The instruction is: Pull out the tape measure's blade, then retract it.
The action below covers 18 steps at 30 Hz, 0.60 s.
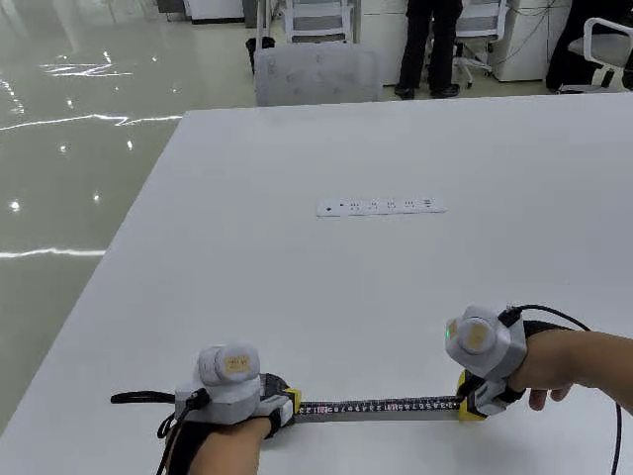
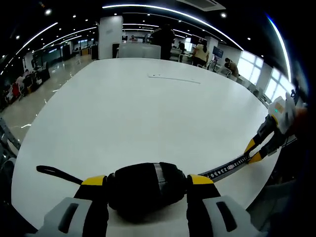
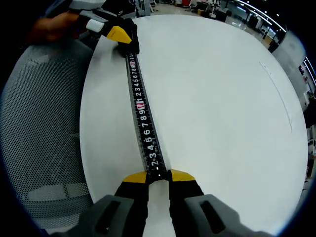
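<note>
Quick update from the bench: my left gripper point(image 2: 147, 180) is clamped around the tape measure's black case point(image 2: 145, 193). Both yellow tips are pressed against its sides, down by the near edge of the white table point(image 1: 346, 287). My right gripper point(image 3: 158, 176) is pinched onto the very end of the blade point(image 3: 143, 118), jaws closed right by the lowest numbers. The blade is pulled out and runs low along the tabletop between the two grippers, roughly parallel to the near edge, with the printed numbers facing up. The case's black wrist strap point(image 1: 138, 398) trails across the table to the left of the case. Way further up the table, well apart from all this, there's a slim white strip point(image 1: 381, 207) with small dark markings. A grey mesh chair point(image 3: 44, 128) sits just off the table edge, beside the blade.
</note>
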Available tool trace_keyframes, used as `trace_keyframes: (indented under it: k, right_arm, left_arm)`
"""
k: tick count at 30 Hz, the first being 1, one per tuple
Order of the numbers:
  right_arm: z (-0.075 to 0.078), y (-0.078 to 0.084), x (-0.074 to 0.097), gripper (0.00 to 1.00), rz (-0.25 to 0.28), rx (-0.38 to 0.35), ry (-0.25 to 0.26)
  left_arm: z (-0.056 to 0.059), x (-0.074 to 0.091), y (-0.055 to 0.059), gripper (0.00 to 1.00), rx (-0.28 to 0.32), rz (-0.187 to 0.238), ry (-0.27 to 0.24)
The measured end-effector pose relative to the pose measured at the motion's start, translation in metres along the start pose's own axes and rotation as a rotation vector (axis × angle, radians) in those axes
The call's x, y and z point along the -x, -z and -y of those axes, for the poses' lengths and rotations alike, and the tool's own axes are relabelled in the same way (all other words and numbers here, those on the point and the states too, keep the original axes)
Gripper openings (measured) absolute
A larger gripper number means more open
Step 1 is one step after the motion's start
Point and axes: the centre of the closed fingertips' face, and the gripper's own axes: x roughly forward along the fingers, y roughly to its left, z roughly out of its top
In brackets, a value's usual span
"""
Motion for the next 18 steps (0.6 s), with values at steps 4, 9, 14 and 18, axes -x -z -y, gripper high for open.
trace_keyframes:
  k: [4,9,14,18]
  right_arm:
    - [-0.0001,-0.0005,0.0002,0.13,0.002,-0.005,0.002]
    - [0.0002,-0.0004,-0.0001,0.13,0.000,-0.008,0.005]
    - [-0.0005,-0.0004,0.0000,0.13,0.003,-0.004,0.007]
    - [-0.0002,-0.0004,-0.0003,0.13,0.006,-0.005,0.003]
  left_arm:
    - [0.0003,-0.0010,0.0007,0.60,-0.036,0.003,0.016]
    - [-0.0006,-0.0014,-0.0003,0.59,-0.028,-0.002,0.015]
    - [-0.0007,-0.0019,0.0003,0.58,-0.036,-0.012,0.023]
    - [-0.0007,-0.0018,0.0001,0.58,-0.033,-0.013,0.031]
